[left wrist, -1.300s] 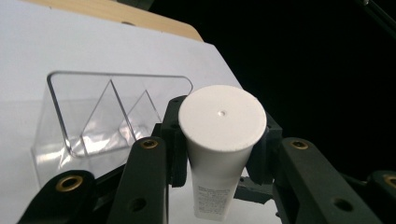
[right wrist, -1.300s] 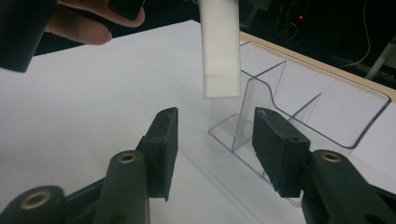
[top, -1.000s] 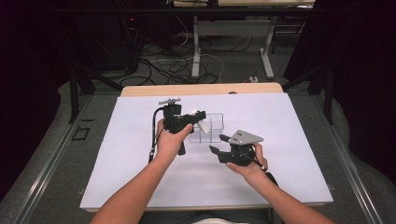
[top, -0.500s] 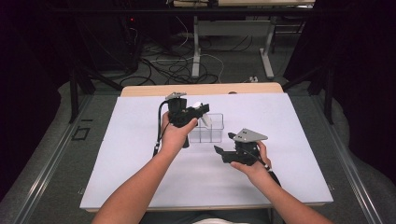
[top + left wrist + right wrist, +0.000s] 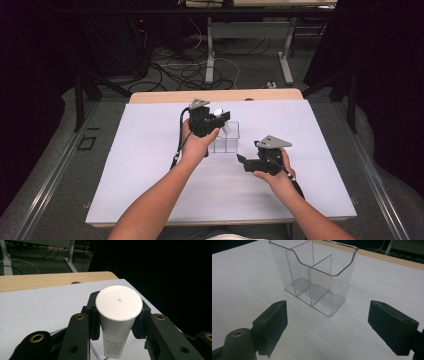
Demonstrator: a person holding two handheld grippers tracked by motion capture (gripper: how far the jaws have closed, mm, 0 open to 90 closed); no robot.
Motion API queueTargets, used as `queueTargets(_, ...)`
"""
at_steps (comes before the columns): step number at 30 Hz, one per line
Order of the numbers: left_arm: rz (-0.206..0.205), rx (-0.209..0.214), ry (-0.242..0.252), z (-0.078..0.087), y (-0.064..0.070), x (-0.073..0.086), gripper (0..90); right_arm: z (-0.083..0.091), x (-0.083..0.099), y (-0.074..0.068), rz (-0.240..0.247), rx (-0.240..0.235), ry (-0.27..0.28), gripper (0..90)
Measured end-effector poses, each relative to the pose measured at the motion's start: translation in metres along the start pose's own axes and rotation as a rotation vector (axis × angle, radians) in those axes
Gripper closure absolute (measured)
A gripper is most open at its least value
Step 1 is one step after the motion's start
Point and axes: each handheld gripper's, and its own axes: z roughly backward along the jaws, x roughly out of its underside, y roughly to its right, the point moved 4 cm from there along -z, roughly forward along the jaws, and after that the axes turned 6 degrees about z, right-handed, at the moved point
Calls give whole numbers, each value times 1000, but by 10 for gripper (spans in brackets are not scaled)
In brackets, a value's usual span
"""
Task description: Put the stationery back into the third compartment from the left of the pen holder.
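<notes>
- High view: our left gripper (image 5: 221, 118) hangs over the far-left part of the clear organizer (image 5: 226, 140), which stands near the middle of the white table (image 5: 125, 165). It carries a white tube (image 5: 218, 111) whose round end faces up. Our right gripper (image 5: 243, 162) rests lower, just near and right of the organizer, pointing left toward it. The left one is plainly nearer the opening.
- Left gripper view: the jaws are closed on the white tube (image 5: 117, 322), pinching its body just under the flat cap. The tube's long axis runs close to upright, cap up and printed end pointing down. We judge the coming drop depends on that lower end lining up over one compartment; which one we cannot tell.
- Right gripper view: the jaws stand wide apart and hold nothing. The clear organizer (image 5: 317, 277) sits straight ahead between them on the table, its three compartments empty, its far wall taller than its scooped near wall.
</notes>
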Motion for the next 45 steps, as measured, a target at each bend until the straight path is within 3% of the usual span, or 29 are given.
queueTargets(11,-64,-38,-21,-17,6,9,663,-2,5,7,-6,25,-6,148)
queueTargets(14,-78,-44,-31,-21,8,13,662,-1,8,9,-4,26,-42,148)
queueTargets(16,-89,-54,-35,-24,8,14,662,-3,8,9,-3,23,-23,148)
queueTargets(26,-125,-85,-40,-32,6,20,662,-4,11,8,-16,13,-33,149)
queueTargets(45,-121,-111,-65,-41,2,25,661,-6,12,8,-35,4,-38,149)
